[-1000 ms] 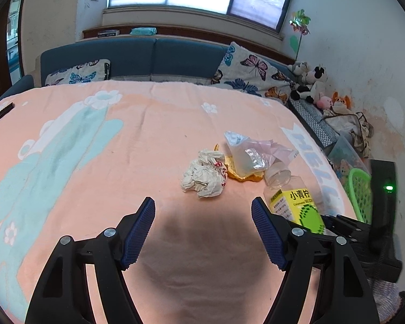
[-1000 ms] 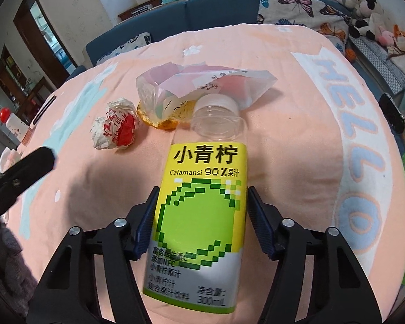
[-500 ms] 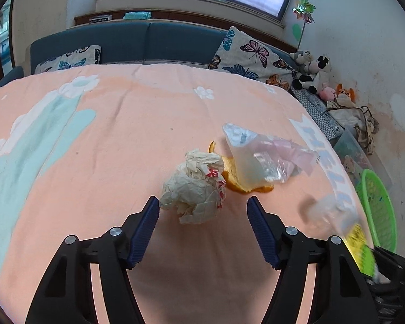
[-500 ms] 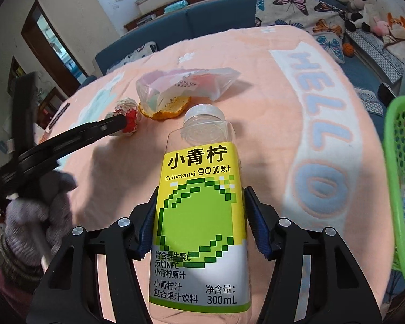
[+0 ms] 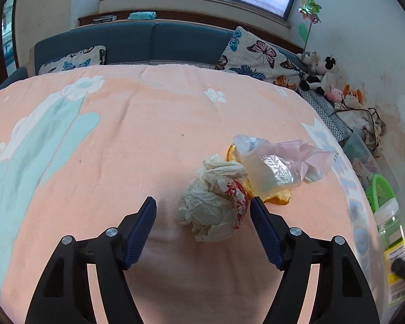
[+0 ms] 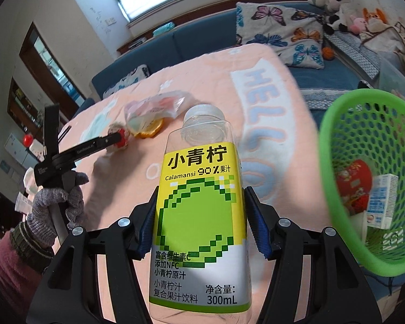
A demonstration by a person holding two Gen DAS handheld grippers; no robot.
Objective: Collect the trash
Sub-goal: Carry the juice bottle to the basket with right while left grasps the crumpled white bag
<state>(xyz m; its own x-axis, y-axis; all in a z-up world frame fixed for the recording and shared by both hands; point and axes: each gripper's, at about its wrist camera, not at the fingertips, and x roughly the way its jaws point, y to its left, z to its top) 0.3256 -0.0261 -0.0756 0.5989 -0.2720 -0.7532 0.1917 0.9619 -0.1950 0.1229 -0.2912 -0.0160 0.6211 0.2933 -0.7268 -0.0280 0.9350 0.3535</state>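
Two wrist fisheyes, steeply down over the bed [image 5: 148, 135] – close-up – crumpled wrapper [image 5: 213, 208] and left tool [image 5: 202, 208] in both.

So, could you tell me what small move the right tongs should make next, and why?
Probably carry the juice bottle a little further right, over the green basket, before letting go. The right tongs are shut on the empty bottle, and the basket's open mouth sits just to its right, already holding other trash.

Glossy clear plastic bottle [image 6: 199, 216], crumpled paper wad [image 5: 213, 202], matt fuzzy cloth blanket [image 5: 137, 135].
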